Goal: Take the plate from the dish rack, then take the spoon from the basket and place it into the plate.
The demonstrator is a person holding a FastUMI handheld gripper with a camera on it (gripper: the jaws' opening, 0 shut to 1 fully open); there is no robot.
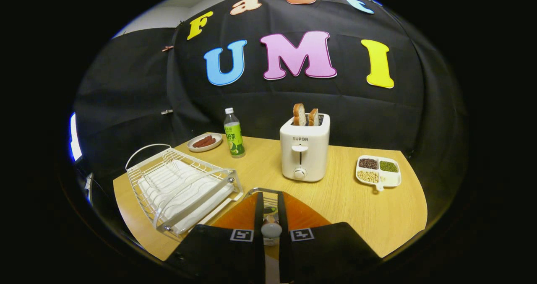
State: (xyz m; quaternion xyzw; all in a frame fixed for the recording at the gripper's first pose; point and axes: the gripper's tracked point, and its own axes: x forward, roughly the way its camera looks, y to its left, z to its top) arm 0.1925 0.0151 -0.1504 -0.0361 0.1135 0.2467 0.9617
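The gripper (271, 217) at lower centre is nearly closed on the spoon (271, 230) handle. Lift straight, then carry gently to the plate (306, 217).

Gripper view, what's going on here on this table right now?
A person is working a handheld tool over a wooden table. Its two fingers are drawn close around what looks like the spoon, held over an orange plate lying under the fingers. A wire basket sits at the fingertips, and the white dish rack stands beside the plate. A toaster with bread stands beyond them.
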